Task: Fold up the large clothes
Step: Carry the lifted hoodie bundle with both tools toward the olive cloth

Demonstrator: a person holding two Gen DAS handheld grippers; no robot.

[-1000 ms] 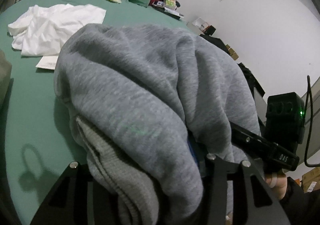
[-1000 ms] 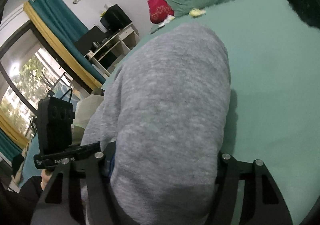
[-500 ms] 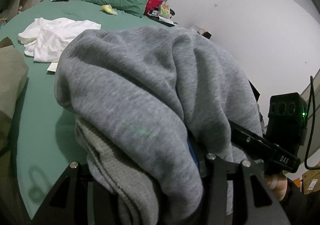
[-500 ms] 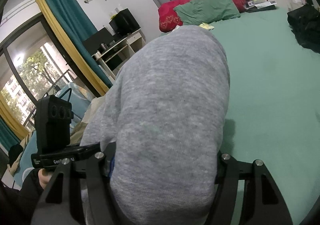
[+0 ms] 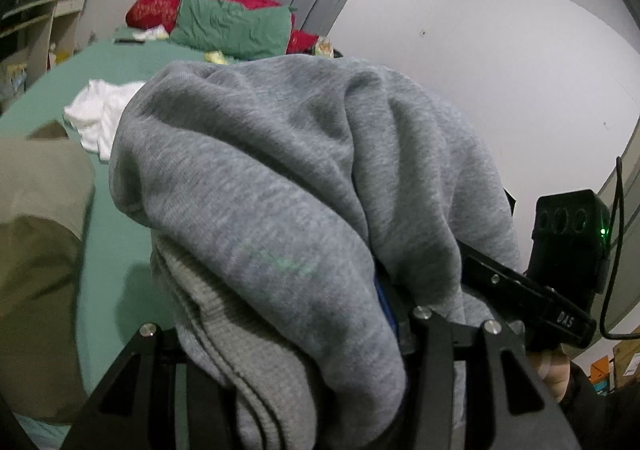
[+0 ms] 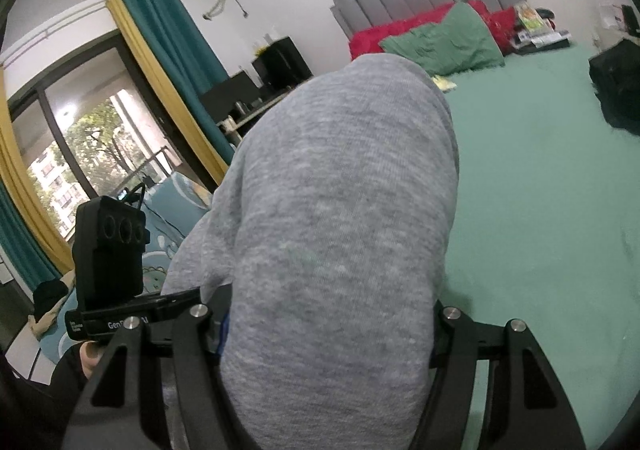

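Above the green bed (image 6: pixel 540 209), a bulky grey sweatshirt (image 5: pixel 280 177) hangs bunched between both tools: the left gripper (image 5: pixel 288 378) is clamped on a thick wad of its ribbed hem, and the right gripper (image 6: pixel 320 350) stands closed around another fat roll of the same cloth, jaws held fairly wide by the bulk. Judging from this, folding has barely begun; the garment is gathered and lifted, not laid flat, and no crease or neat edge shows. Spreading, smoothing and the folds themselves all seem left to do. Room is best to the right, where the sheet lies bare. To the left sit a white garment (image 5: pixel 100 113) and an olive cloth (image 5: pixel 36 250), pillows (image 5: pixel 232 25) crowd the headboard, and a dark bundle (image 6: pixel 616 85) lies at the far right edge
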